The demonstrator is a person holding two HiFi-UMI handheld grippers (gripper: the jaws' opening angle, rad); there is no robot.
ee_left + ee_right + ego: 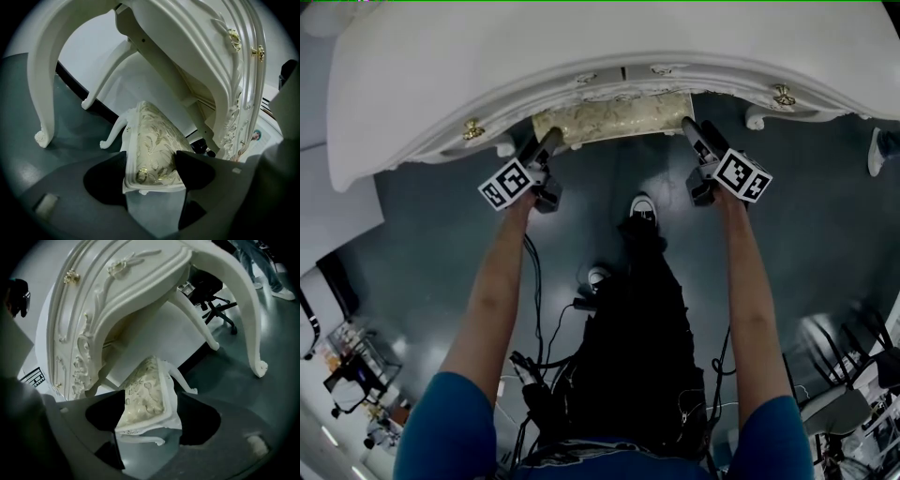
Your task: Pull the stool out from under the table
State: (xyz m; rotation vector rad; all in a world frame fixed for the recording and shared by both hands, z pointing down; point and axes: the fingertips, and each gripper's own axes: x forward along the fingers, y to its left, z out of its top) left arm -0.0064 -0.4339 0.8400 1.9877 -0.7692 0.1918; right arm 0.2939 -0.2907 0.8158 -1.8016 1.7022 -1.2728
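OK, left gripper (pixel 549 141) and right gripper (pixel 690 127) each straddle a front corner of the stool (pixel 614 117), jaws fairly wide and apparently clamped on its seat, stool mostly under the table (pixel 487 66).

The floor (pixel 422 253) is dark grey. A black office chair (pixel 213 298) stands far right; black cables (pixel 534 300) hang near.

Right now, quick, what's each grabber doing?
Left gripper: closed on the stool seat's corner.
Right gripper: closed on the stool's other corner.
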